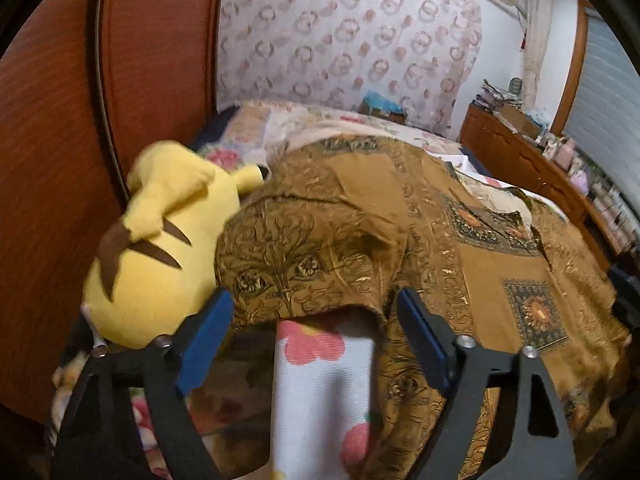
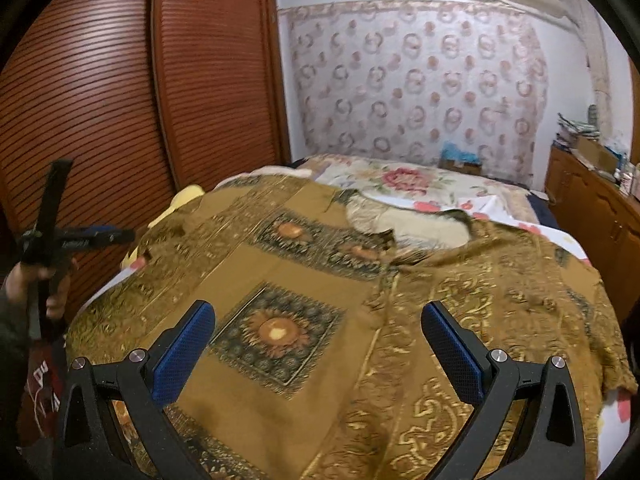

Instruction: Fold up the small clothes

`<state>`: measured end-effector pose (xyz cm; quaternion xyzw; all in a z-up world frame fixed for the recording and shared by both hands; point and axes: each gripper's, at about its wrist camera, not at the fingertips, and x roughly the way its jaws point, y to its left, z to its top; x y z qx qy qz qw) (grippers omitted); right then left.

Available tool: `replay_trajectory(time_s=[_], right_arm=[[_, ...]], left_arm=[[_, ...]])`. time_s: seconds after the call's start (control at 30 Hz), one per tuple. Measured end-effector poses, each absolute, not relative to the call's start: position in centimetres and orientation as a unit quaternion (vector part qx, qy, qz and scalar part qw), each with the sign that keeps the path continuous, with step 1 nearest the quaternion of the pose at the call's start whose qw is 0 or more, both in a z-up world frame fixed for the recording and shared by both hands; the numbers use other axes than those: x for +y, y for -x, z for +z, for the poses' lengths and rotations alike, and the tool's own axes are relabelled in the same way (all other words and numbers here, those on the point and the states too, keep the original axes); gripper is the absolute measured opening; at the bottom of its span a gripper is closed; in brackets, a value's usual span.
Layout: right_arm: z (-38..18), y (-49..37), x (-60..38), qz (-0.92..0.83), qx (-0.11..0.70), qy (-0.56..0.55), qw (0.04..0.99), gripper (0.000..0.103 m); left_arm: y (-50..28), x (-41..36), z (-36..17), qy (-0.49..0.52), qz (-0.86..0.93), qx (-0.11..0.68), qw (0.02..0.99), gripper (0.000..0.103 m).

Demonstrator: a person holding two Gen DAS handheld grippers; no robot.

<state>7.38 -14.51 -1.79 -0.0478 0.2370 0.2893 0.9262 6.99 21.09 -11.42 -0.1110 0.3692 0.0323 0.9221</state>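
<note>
Shirt: flat on bed, collar far.
Left gripper: jaws apart, at sleeve edge, nearer.
Right gripper: jaws apart, over front.

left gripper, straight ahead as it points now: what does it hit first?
Most likely the sleeve edge of the brown patterned shirt, draped just beyond the open left gripper. The yellow plush toy sits off to its left, out of line. Depth is uncertain.

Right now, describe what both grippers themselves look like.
The left gripper and the right gripper match: black angular frames with triangular cut-outs, silver round bolt heads, and jaws faced with textured blue pads. No cables or markings show.
</note>
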Motion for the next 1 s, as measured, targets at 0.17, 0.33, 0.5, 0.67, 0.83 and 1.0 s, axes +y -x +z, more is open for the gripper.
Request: replay_trajectory(time_s=[0.17, 0.33, 0.5, 0.67, 0.83, 1.0], right_arm=[[-1.7, -8.2, -14.4, 0.300, 0.249, 0.063, 0.919, 0.103], [-1.4, -8.6, -14.5, 0.305, 0.253, 0.065, 0.916, 0.103], [-1.3, -9.0, -14.2, 0.309, 0.251, 0.065, 0.915, 0.103], [-2.2, -9.0, -13.1, 0.313, 0.252, 0.071, 0.913, 0.103], [-2.5, -9.2, -12.9, 0.314, 0.254, 0.071, 0.912, 0.103], [-2.7, -9.3, -13.0, 0.312, 0.255, 0.065, 0.913, 0.103]], left_arm=[[-8.4, 22.5, -13.5, 0.156, 0.012, 0.408, 0.900, 0.075], [-9.6, 23.5, -14.6, 0.194, -0.007, 0.423, 0.885, 0.072], [-10.6, 24.2, -14.9, 0.214, -0.016, 0.432, 0.876, 0.052], [-11.4, 24.8, -15.8, 0.225, -0.021, 0.448, 0.865, 0.047], [-10.9, 24.2, -14.9, 0.203, -0.015, 0.436, 0.877, 0.020], [-10.1, 23.6, -13.0, 0.153, 0.005, 0.410, 0.899, 0.005]])
